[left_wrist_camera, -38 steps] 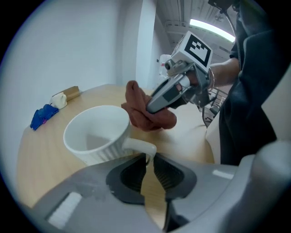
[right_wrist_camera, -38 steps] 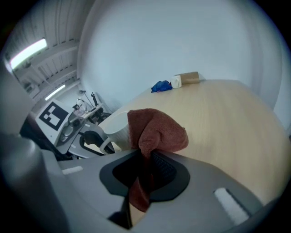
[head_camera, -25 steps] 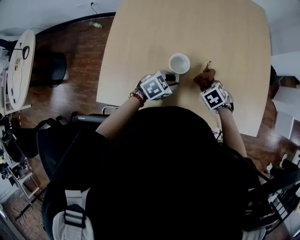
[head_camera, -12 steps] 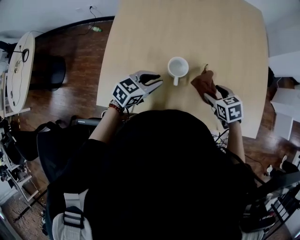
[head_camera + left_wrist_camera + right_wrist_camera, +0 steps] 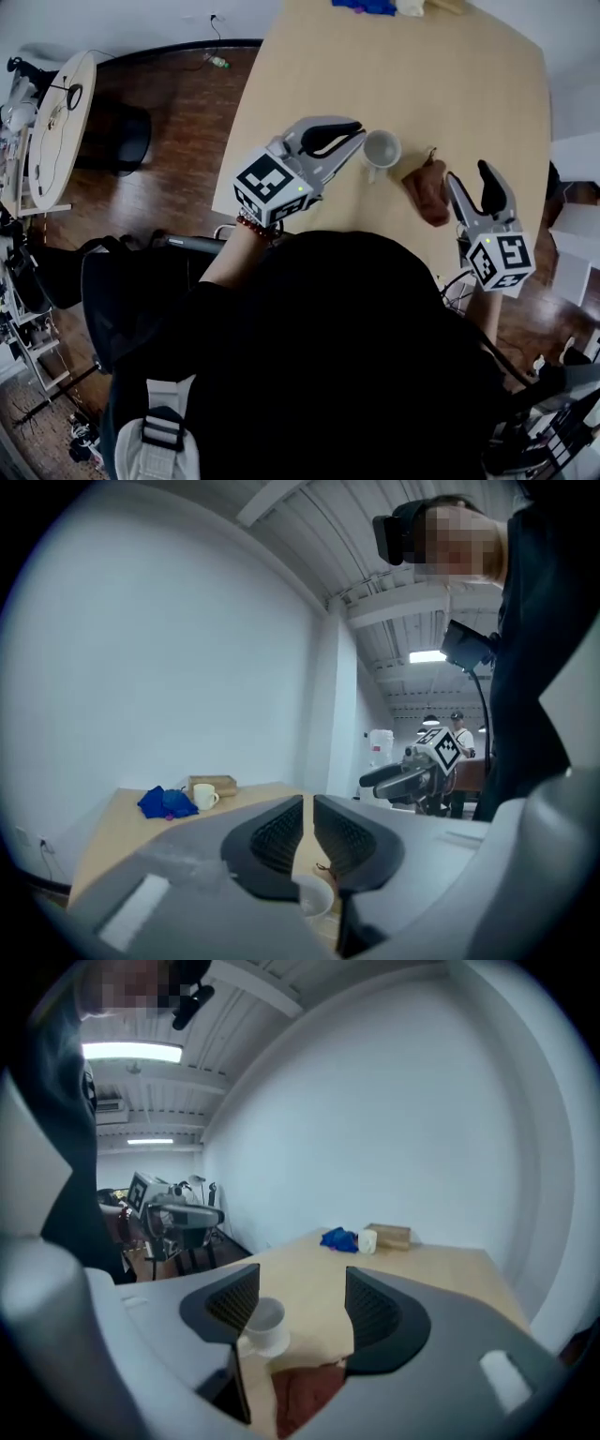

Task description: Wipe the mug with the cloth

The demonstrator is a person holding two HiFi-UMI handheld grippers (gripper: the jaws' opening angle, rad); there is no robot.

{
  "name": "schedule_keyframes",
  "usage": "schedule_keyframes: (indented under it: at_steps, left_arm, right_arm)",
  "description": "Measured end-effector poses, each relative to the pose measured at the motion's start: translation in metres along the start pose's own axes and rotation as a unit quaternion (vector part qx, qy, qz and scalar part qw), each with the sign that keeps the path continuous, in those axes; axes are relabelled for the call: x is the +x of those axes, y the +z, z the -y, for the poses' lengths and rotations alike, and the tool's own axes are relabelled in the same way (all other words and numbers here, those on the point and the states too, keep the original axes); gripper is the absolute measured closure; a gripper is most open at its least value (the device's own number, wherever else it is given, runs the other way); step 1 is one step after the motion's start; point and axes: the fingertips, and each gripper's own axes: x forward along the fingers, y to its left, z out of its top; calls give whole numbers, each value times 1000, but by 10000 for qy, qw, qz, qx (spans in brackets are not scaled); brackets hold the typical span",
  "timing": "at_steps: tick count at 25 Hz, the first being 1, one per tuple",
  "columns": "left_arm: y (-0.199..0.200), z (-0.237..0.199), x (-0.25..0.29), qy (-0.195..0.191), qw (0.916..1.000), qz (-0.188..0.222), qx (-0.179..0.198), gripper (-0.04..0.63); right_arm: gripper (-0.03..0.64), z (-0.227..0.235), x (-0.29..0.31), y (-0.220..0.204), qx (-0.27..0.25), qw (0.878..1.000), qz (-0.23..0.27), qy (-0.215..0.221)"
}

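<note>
The white mug [image 5: 382,150] stands upright on the light wooden table [image 5: 412,75], its handle toward the near edge. A crumpled brown cloth [image 5: 427,187] lies just right of it. My left gripper [image 5: 345,141] is raised left of the mug, jaws closing to a narrow gap with nothing between them [image 5: 308,801]; the mug [image 5: 314,897] shows below them. My right gripper [image 5: 469,176] hovers right of the cloth, jaws wide open and holding nothing [image 5: 302,1279]. In the right gripper view the cloth [image 5: 309,1396] lies on the table below the jaws, beside the mug [image 5: 264,1324].
At the table's far end lie a blue cloth [image 5: 367,6], a second mug [image 5: 367,1240] and a small box [image 5: 392,1235]. A round side table [image 5: 56,122] and a dark chair [image 5: 122,136] stand on the wood floor to the left. People stand in the background [image 5: 457,752].
The right gripper let go of the brown cloth, opened wide and drew back to the right. The left gripper came off the mug, moved left and rose. Mug and cloth stay on the table.
</note>
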Motion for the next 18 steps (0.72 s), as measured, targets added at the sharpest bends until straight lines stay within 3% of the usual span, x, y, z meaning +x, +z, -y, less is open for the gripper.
schedule_keyframes:
  at_steps: [3, 6, 10, 15, 18]
  left_arm:
    - [20, 6, 1, 130, 9991, 94, 385, 526]
    - [38, 13, 8, 205, 9969, 261, 711, 488]
    - [51, 27, 14, 259, 9936, 454, 1001, 474]
    - [48, 24, 16, 250, 9962, 365, 744, 462]
    - [63, 29, 27, 106, 9958, 543, 731, 462]
  right_arm:
    - [325, 3, -8, 39, -30, 9974, 676, -245]
    - [328, -7, -8, 50, -399, 9930, 952, -567]
    - [328, -22, -4, 47, 229, 9901, 1210, -671]
    - [333, -9, -12, 39, 182, 9904, 1027, -909]
    - [350, -6, -14, 32, 137, 9906, 836, -1078]
